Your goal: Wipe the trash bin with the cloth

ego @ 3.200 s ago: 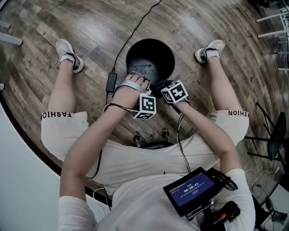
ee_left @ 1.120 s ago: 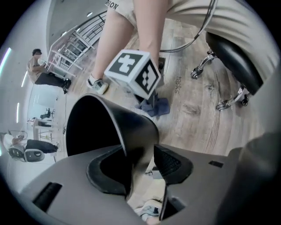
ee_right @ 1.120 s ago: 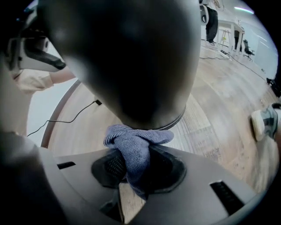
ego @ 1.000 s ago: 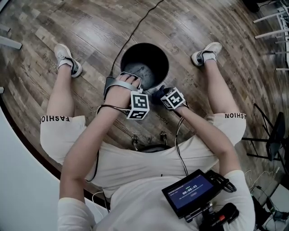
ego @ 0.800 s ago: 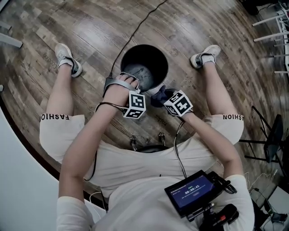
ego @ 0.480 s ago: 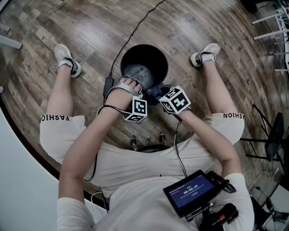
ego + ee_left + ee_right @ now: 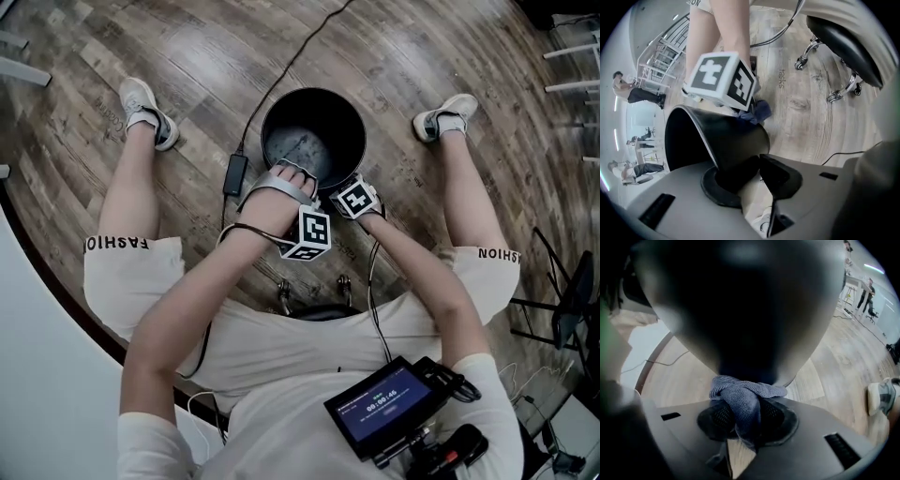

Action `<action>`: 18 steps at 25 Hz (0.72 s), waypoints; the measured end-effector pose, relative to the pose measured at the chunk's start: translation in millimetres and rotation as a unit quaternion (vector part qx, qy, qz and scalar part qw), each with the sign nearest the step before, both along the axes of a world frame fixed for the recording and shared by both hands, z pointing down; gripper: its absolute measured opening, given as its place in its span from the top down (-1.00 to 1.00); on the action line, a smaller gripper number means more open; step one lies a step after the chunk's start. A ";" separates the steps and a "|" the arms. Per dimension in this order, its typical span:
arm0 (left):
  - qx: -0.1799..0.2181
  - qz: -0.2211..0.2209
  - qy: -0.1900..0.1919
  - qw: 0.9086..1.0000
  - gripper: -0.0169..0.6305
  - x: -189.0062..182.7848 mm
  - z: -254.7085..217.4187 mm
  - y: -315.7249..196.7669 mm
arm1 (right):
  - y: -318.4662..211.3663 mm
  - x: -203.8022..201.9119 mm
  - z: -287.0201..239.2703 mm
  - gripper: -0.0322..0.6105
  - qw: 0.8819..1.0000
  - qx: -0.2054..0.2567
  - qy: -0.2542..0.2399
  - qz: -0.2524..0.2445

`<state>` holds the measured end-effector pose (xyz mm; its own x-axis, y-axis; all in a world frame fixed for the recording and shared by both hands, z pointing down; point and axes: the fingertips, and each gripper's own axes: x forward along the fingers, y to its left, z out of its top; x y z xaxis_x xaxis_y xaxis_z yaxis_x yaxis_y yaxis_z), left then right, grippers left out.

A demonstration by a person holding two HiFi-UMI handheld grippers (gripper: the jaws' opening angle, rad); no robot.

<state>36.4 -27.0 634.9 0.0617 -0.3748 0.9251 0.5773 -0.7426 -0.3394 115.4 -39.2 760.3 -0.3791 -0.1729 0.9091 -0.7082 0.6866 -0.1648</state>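
The trash bin (image 7: 313,91) stands on the floor (image 7: 169,56), steadied by the left tool (image 7: 752,171), whose jaws have just been closing onto its near rim wall, so the right tool (image 7: 740,427), clamped narrow on the cloth (image 7: 740,394), can rub its outer side.

Open floor (image 7: 403,47) beyond trash bin (image 7: 314,92); legs (image 7: 131,187) flank it; power brick (image 7: 234,174) left.

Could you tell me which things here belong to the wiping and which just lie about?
Job: round black plastic trash bin, rim gripped by the left tool, whose jaws have just been closing; blue-grey cloth clamped in the right tool.
Lying about: black power adapter with cable; black wheeled stool.
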 end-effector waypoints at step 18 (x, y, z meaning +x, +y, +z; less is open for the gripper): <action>-0.059 -0.029 0.012 0.998 0.30 -39.8 -14.9 -16.0 | 48.4 -12.4 -139.0 0.57 0.997 0.012 -0.063 -0.035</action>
<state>-3.4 -43.0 620.0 0.0661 -0.2666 0.9615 0.5248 -0.8103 -0.2608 103.0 9.2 621.3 -0.5017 -0.1620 0.8497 -0.6326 0.7387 -0.2327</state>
